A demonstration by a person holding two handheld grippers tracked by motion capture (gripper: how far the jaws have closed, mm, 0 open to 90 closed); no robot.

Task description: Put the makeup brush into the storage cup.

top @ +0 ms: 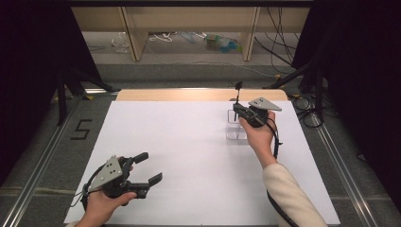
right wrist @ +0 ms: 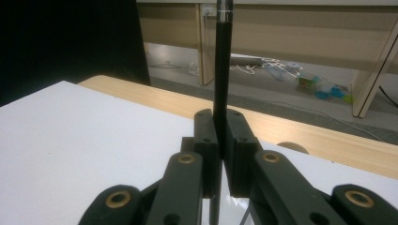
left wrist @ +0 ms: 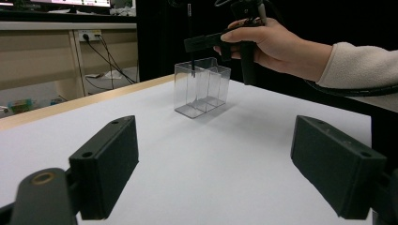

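A thin black pen [right wrist: 222, 70] stands upright, clamped between the jaws of my right gripper [right wrist: 220, 136], which is shut on it. In the high view that right gripper [top: 239, 109] hangs over a clear plastic box [top: 235, 126] with compartments at the table's far right. In the left gripper view the pen's lower tip [left wrist: 192, 71] reaches just inside the top of the clear box [left wrist: 202, 86]; which compartment I cannot tell. My left gripper [top: 147, 167] rests low at the near left, open, with nothing between its black pads [left wrist: 105, 164].
A white sheet [top: 189, 156] covers the table, with a wooden strip [top: 198, 94] along its far edge. Metal rails [top: 42, 161] run along both sides. Beyond the table stand wooden shelving legs [top: 135, 38], loose cables and dark curtains.
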